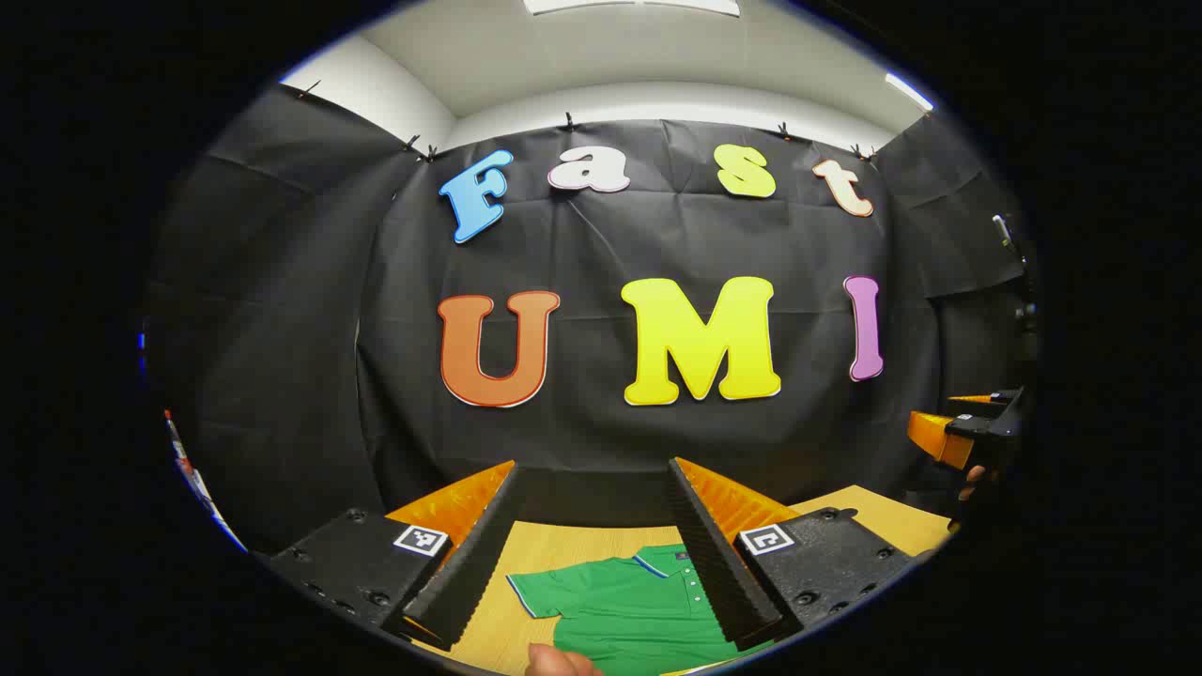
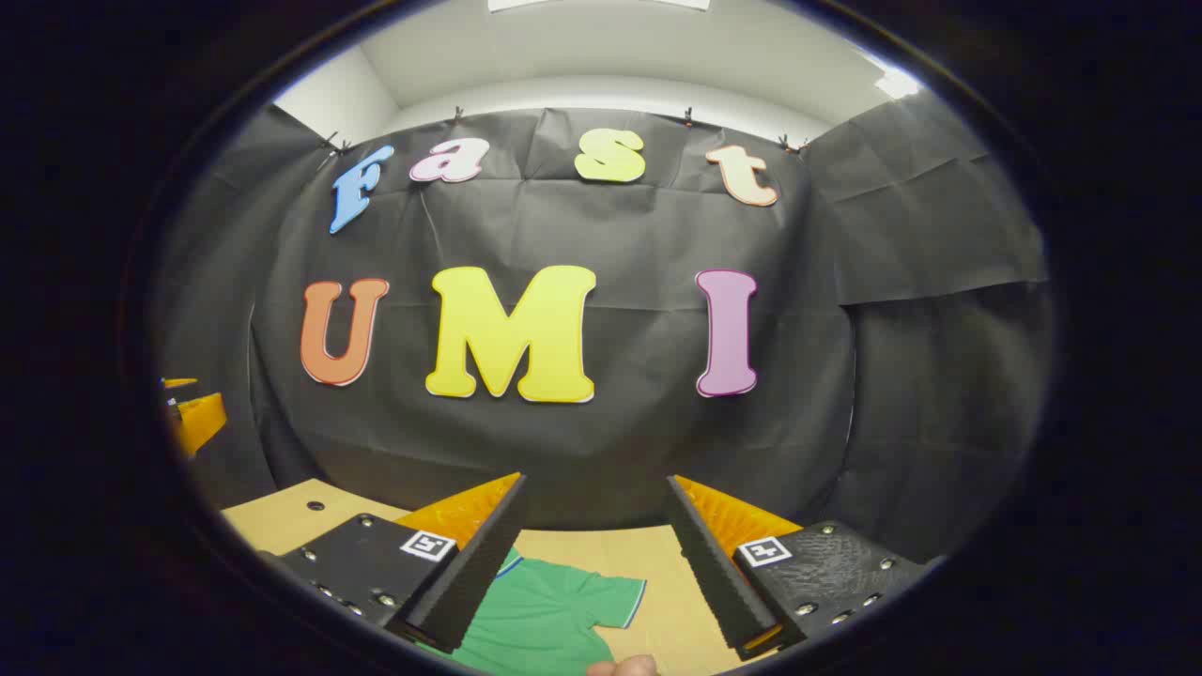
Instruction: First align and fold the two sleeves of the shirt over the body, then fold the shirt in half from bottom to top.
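Shirts: one, green point(image 1: 631, 610), lying on the table
Sleeves showing: two, one in the left gripper view point(image 1: 540, 591), one in the right gripper view point(image 2: 615, 601)
Tables: one point(image 1: 883, 516)
Grippers: two, the left point(image 1: 593, 488) and the right point(image 2: 595, 498), each with two fingers

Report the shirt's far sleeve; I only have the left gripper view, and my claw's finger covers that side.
Observer: In the right gripper view, that short sleeve of the green polo shirt lies spread flat on the wooden table, not folded.
Operator: Check the right claw.
Observer: The right claw is open and holds nothing; the sleeve shows between its fingers.
Operator: Describe the sleeve's edge.
Observer: Its hem carries a light trim and points away from the shirt's body.
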The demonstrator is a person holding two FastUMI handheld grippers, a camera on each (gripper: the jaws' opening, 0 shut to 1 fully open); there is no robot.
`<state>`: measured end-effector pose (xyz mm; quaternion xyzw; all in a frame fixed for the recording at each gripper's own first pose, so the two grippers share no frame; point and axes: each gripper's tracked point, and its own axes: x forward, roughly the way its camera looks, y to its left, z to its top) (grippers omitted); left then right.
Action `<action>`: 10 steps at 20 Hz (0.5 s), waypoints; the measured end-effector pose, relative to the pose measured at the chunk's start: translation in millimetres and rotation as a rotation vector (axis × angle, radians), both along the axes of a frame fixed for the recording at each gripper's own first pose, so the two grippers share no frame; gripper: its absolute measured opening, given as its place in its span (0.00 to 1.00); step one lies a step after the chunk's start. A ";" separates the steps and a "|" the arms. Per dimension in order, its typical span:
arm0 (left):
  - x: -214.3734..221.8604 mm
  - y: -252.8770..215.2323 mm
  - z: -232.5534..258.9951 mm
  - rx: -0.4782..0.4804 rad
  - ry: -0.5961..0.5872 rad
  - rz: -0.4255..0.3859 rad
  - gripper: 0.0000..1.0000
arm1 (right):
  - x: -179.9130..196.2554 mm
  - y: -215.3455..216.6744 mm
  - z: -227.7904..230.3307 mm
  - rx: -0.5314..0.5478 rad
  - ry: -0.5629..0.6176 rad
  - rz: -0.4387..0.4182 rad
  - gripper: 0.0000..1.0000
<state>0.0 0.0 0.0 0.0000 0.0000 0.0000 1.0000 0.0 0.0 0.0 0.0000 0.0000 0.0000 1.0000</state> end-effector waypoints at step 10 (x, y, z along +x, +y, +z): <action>-10.0 -2.6 -5.5 0.016 0.009 0.015 0.96 | -15.6 15.8 -3.3 -0.018 -0.008 0.074 0.93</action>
